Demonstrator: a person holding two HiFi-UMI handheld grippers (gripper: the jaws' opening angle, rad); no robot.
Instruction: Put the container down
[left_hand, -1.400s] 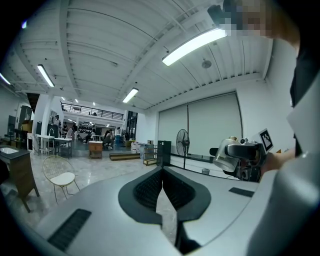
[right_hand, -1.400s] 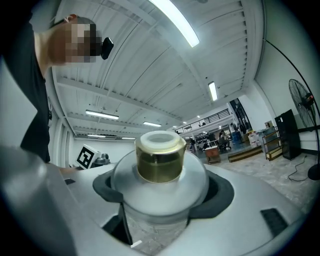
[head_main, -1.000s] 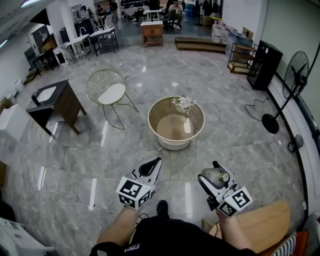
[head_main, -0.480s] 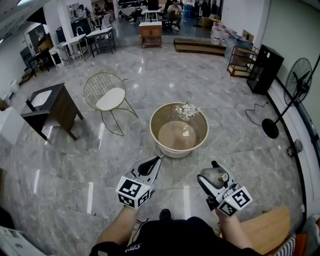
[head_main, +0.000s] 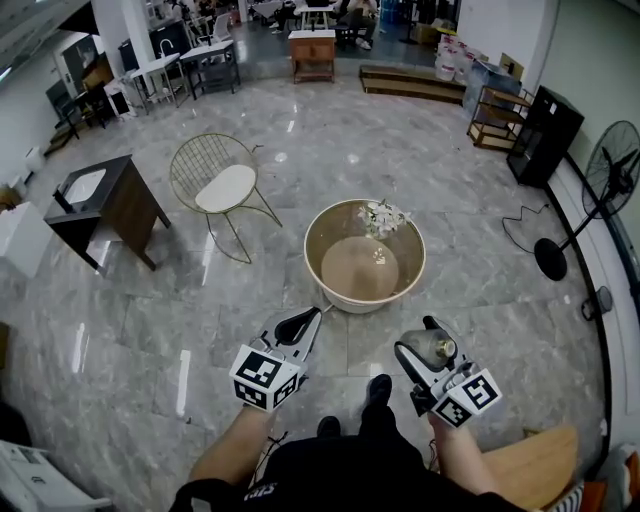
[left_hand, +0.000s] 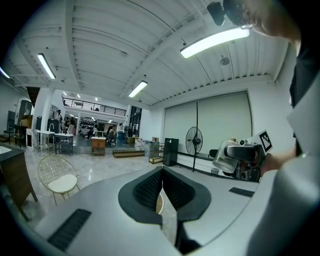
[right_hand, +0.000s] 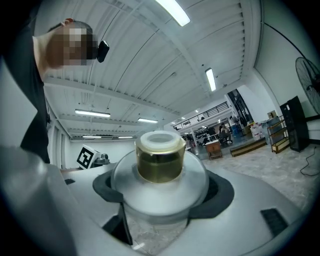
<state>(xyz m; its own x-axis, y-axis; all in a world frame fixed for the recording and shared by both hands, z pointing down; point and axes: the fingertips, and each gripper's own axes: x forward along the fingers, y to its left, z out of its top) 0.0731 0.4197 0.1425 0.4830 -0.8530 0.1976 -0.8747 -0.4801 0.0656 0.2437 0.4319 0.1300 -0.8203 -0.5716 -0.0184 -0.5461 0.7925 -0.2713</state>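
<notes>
My right gripper (head_main: 430, 350) is shut on a clear glass container (head_main: 433, 349) with a gold neck and pale stopper, held at waist height above the marble floor. In the right gripper view the container (right_hand: 159, 172) fills the space between the jaws, stopper end away from me. My left gripper (head_main: 300, 326) is shut and holds nothing; in the left gripper view its black pads (left_hand: 150, 189) press together. A round glass-topped table (head_main: 345, 228) with a small vase of white flowers (head_main: 384, 215) stands just ahead of both grippers.
A wire chair with a white seat (head_main: 220, 186) stands at the left of the round table. A dark side table (head_main: 105, 207) is farther left. A floor fan (head_main: 603, 190) and a black cabinet (head_main: 546, 135) stand at the right wall. A wooden stool top (head_main: 525, 466) lies behind my right hand.
I have stepped forward: the round table has drawn closer to the grippers. Both grippers keep the same pose, and the container stays in the right one.
</notes>
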